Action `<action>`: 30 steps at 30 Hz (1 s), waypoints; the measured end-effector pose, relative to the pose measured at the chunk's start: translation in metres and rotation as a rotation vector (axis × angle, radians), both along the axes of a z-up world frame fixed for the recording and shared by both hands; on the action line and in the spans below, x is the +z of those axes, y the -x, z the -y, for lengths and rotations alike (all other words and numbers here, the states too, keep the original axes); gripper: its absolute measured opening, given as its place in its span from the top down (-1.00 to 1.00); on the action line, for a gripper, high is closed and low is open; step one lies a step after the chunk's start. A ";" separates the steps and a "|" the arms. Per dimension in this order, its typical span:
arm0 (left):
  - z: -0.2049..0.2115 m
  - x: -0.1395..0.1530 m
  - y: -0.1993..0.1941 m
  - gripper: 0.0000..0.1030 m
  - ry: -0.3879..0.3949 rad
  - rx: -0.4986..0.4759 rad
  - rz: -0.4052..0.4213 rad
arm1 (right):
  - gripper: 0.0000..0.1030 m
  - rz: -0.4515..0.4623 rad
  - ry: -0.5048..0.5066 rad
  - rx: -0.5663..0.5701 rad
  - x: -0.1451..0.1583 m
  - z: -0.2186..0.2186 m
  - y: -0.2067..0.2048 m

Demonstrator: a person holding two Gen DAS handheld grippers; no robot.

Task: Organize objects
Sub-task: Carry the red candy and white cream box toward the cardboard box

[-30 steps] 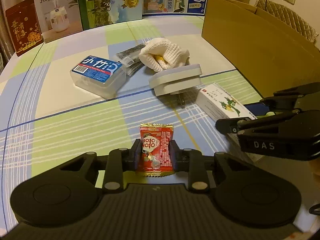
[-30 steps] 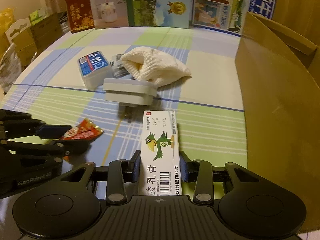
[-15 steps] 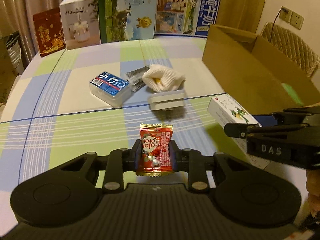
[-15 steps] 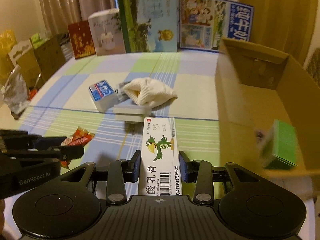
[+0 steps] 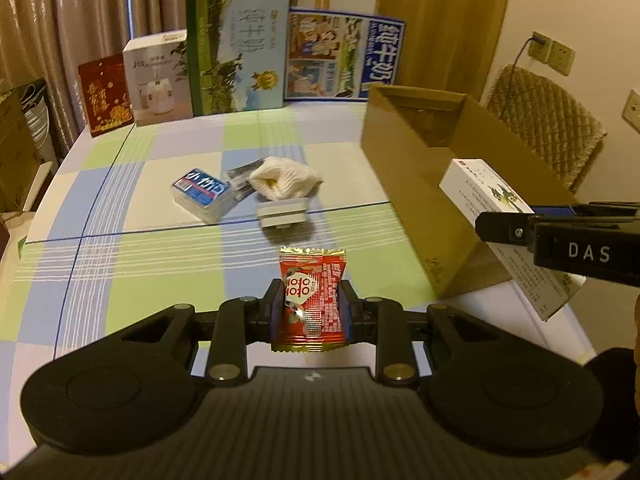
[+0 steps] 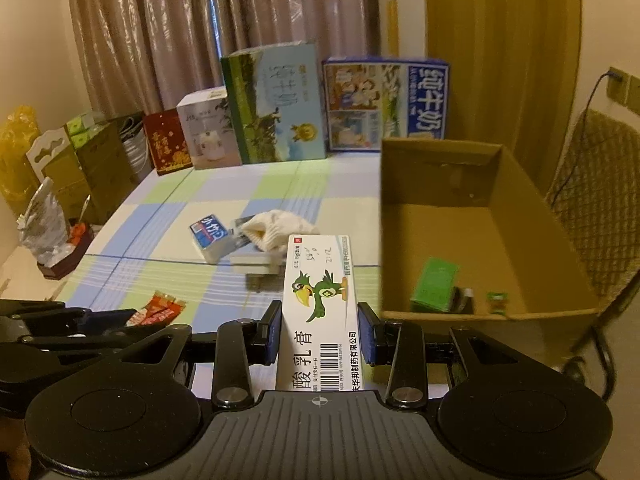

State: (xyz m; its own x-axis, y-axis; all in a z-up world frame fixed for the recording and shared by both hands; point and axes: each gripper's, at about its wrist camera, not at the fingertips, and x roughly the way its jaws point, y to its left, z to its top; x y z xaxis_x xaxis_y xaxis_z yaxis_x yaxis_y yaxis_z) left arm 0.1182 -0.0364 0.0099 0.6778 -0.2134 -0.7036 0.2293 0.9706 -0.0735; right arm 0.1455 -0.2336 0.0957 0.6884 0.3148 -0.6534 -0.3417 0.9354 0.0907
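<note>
The left gripper (image 5: 309, 307) is closed on a red snack packet (image 5: 311, 298), which stands upright between its two fingers and is held above the checked tabletop (image 5: 132, 264). The right gripper (image 6: 319, 330) is clamped on a long white ointment box (image 6: 320, 312) printed with a green bird; in the left wrist view that box (image 5: 496, 216) is held in the air just beside the near corner of the open cardboard box (image 5: 424, 184), whose brown wall stands on the right side of the tabletop. The right wrist view looks down into the cardboard box (image 6: 532, 200), where a green box (image 6: 434, 286), a small dark item beside it and a small green packet (image 6: 497, 301) lie on the bottom near the front wall. Out on the tabletop, well apart from both grippers, a clear plastic case with a blue label (image 5: 202, 196) lies next to a dark foil packet (image 5: 240, 176), with a crumpled white cloth (image 5: 286, 178) touching a grey flat plug adapter (image 5: 283, 213) in front of it. Along the far edge stand a red gift box (image 5: 105, 94), a white appliance box (image 5: 157, 78), a tall green milk carton box (image 5: 239, 50) and a blue milk carton box (image 5: 346, 60), in front of the curtains (image 5: 80, 12). A woven chair (image 5: 540, 120) stands behind the cardboard box.
</note>
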 end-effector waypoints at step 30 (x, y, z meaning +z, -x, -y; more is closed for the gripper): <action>0.063 0.043 0.002 0.55 0.007 -0.115 0.073 | 0.31 0.074 -0.006 -0.180 0.037 0.099 0.003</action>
State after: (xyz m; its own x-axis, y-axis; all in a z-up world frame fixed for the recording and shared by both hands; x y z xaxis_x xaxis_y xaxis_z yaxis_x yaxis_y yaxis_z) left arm 0.1159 -0.0997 0.0530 0.6979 -0.2977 -0.6514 0.3443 0.9370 -0.0594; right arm 0.1429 -0.3330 0.1326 0.7801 0.1860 -0.5973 -0.1747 0.9816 0.0776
